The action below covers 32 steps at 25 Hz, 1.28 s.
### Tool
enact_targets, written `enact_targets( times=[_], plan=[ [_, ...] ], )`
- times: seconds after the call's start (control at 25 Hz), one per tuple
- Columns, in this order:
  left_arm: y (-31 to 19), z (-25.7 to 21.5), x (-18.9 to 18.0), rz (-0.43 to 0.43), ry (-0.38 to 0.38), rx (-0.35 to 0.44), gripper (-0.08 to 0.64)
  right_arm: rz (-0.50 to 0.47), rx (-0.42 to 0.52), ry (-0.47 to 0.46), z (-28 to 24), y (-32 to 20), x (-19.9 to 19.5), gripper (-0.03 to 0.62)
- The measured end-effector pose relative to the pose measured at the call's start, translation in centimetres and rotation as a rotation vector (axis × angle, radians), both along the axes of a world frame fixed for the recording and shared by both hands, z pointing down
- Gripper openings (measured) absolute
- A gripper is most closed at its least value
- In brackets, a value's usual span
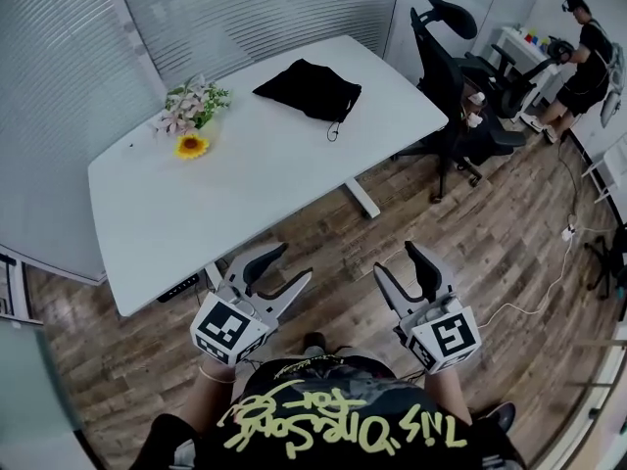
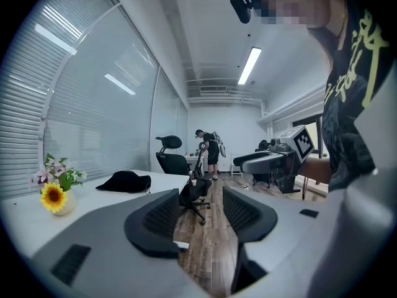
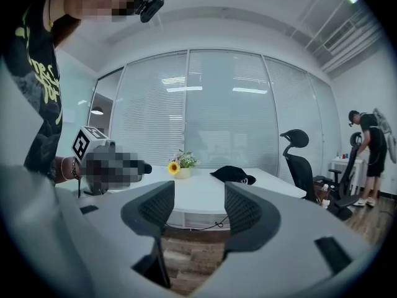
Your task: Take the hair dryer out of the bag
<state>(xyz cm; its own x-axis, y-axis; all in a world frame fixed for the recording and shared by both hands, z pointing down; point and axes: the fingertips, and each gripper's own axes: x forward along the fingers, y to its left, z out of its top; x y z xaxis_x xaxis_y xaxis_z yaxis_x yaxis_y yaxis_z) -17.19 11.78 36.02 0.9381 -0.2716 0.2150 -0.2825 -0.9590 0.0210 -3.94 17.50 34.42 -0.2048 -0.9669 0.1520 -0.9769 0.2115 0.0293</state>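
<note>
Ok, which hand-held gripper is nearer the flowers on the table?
Left. The left hand-held gripper hangs by the table at its near edge, with the flowers ahead and slightly left. The right hand-held gripper is over the floor, further right.

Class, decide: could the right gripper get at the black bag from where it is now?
Probably not: right gripper hangs open over the floor, short of the table; the bag lies near its far edge.

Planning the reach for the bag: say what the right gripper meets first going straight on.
Probably the near edge of the white table, which shows between the open jaws of the right gripper; the black bag lies farther back on it.
</note>
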Motion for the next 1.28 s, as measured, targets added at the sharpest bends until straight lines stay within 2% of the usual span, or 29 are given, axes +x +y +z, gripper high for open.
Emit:
enact_targets(
  times=[0.24, 0.56, 0.8, 0.96, 1.28],
  plan=[
    [0.0, -0.5, 0.8, 0.039, 0.012, 0.016, 0.212, 0.066, -0.021, -0.009, 0.6, 1.1, 1.8, 0.238],
    [-0.2, 0.4, 0.5, 0.072, 0.002, 0.002, 0.212, 0.105, -0.044, -0.019, 1.8, 2.1, 0.9, 0.238],
    [0.0, 0.2, 1.4, 0.090, 0.006, 0.003, 0.212, 0.160, -0.050, -0.031, 1.9, 3.0, 2.7, 0.238],
    [-0.9, 0.9, 1.3, 0.070, -0.007, -0.004, 0.212, 0.147, -0.053, -0.030, 2.4, 1.9, 3.1, 0.238],
    [-5.1, 1.9, 1.4, -0.030, -0.019, -0.019, 0.212, 0.080, -0.051, -0.024, 2.9, -3.0, 4.7, 0.238]
  ],
)
